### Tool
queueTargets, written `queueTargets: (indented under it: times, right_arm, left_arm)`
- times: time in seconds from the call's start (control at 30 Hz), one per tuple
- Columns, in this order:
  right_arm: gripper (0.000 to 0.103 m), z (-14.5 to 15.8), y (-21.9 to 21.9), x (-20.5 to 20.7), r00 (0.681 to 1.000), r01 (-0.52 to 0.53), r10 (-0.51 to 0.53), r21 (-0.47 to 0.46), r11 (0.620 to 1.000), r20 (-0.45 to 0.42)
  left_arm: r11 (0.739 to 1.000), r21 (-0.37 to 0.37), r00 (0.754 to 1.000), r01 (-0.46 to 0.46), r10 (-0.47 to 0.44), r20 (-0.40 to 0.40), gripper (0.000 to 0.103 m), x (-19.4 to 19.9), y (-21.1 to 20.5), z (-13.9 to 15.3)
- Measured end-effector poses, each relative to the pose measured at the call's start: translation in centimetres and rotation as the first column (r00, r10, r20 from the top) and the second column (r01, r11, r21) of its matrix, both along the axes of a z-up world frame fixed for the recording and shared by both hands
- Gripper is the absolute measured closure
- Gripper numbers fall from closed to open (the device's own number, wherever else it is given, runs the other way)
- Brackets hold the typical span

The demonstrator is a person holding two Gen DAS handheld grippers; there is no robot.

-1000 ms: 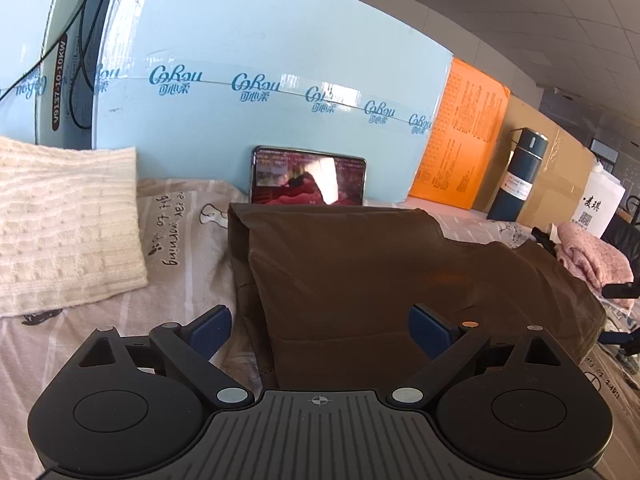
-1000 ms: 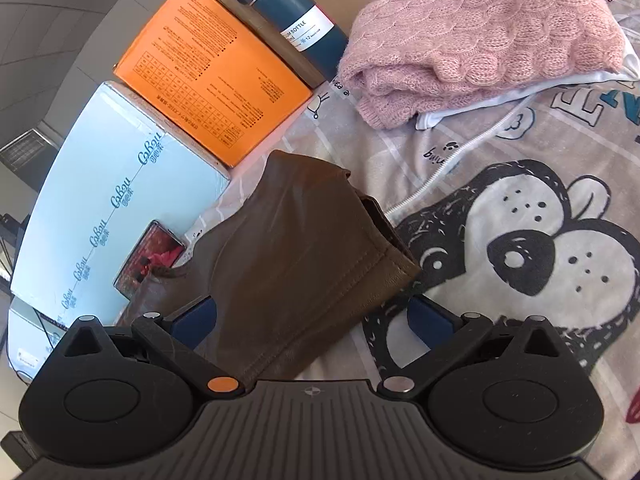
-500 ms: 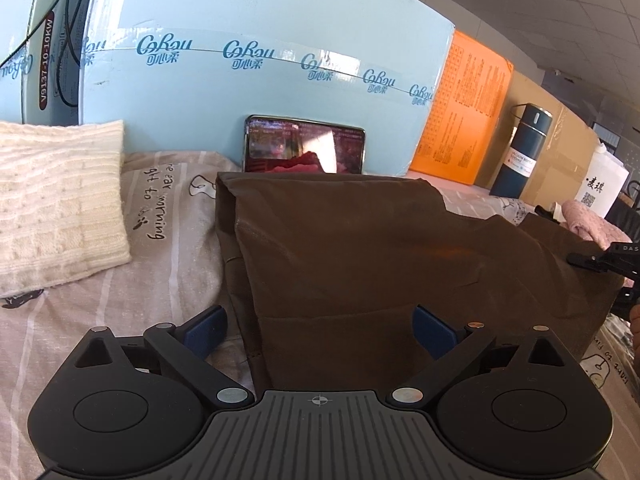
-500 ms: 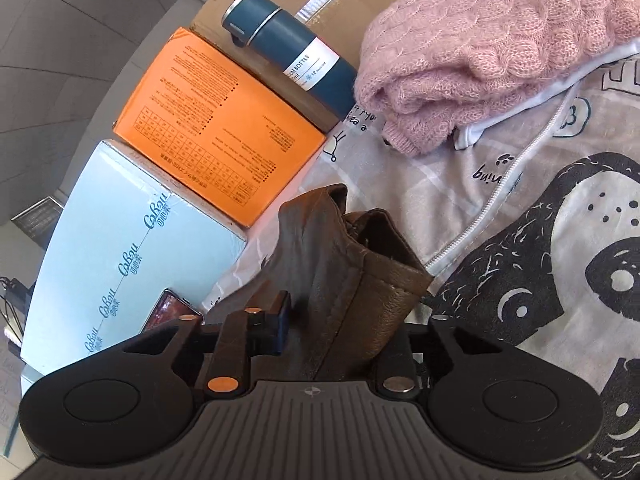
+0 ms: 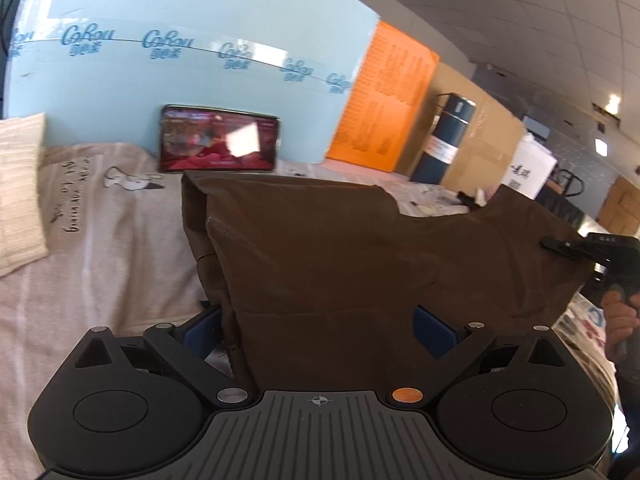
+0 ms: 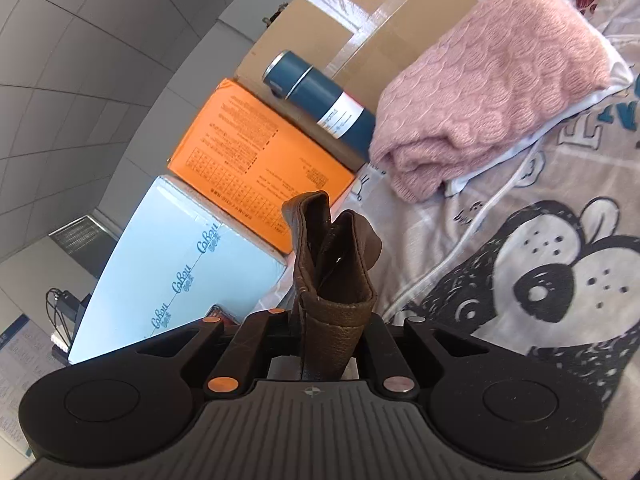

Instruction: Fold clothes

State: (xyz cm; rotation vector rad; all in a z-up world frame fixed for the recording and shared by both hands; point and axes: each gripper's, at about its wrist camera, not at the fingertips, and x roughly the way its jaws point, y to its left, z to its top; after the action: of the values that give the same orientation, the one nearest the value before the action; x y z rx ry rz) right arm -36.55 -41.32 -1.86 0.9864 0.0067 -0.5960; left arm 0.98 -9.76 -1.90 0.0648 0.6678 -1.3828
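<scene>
A brown garment [image 5: 340,264] lies doubled on a cartoon-print sheet [image 5: 120,240], its right end raised off the bed by the right gripper [image 6: 332,344], whose fingers are pressed together on a bunched, stitched hem that stands up at 12 o'clock in that gripper's view. The pinch gathers several layers at once, which looks meant to carry the whole end over in one fold. The left gripper [image 5: 320,328] sits low over the garment's near edge with its blue pads [image 5: 434,330] spread wide, cloth running between and beyond them toward 12 o'clock; nothing is gripped there, and the pose suits either pinning the edge or closing on it. From the left view the right gripper appears at 3 o'clock. Outward, a phone [image 5: 218,144] leans on a blue box [image 5: 192,40] at 11 o'clock; a folded pink sweater [image 6: 492,80] rests at 1 o'clock of the right gripper, beside a flask [image 6: 320,100].
</scene>
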Motion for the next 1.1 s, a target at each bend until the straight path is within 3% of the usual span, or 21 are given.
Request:
queueTargets:
  times: [0.1, 0.23, 0.37, 0.6, 0.73, 0.97, 1.07, 1.1]
  right_arm:
    - [0.097, 0.4, 0.0, -1.5, 0.998, 0.06, -0.06, -0.026, 0.998, -0.021]
    - [0.097, 0.5, -0.1, -1.3, 0.999, 0.054, -0.054, -0.023, 0.998, -0.001]
    - [0.097, 2.3, 0.9, 0.6, 0.998, -0.037, 0.041, -0.071, 0.997, 0.051]
    - [0.097, 5.0, 3.2, 5.5, 0.963, -0.236, 0.251, -0.148, 0.96, 0.097]
    - [0.097, 5.6, 5.3, 9.8, 0.917, -0.374, 0.39, -0.166, 0.913, 0.082]
    - [0.096, 3.6, 10.7, 15.9, 0.794, -0.608, 0.592, -0.162, 0.778, -0.138]
    - [0.084, 2.7, 12.7, 17.1, 0.731, -0.678, 0.634, -0.168, 0.715, -0.251]
    - [0.07, 2.4, 13.1, 17.0, 0.712, -0.698, 0.649, -0.172, 0.695, -0.269]
  left_arm:
    - [1.0, -0.016, 0.997, -0.022, 0.023, 0.069, 0.003, -0.8, 0.2, 0.5]
    - [0.986, 0.041, 0.975, -0.161, 0.153, 0.158, 0.003, -0.3, -0.1, 0.5]
    - [0.948, 0.089, 0.927, -0.307, 0.276, 0.253, 0.003, 0.3, -0.4, 0.4]
    - [0.944, 0.109, 0.925, -0.311, 0.275, 0.261, 0.003, 0.6, -0.4, 0.1]
    - [0.948, 0.105, 0.93, -0.301, 0.268, 0.252, 0.003, 0.6, -0.3, 0.1]
    - [0.954, 0.06, 0.94, -0.292, 0.275, 0.199, 0.003, 0.9, 0.3, 0.4]
    - [0.954, 0.022, 0.941, -0.3, 0.292, 0.171, 0.003, 1.2, 0.8, 0.7]
    - [0.952, 0.009, 0.94, -0.305, 0.299, 0.165, 0.003, 1.2, 1.0, 0.8]
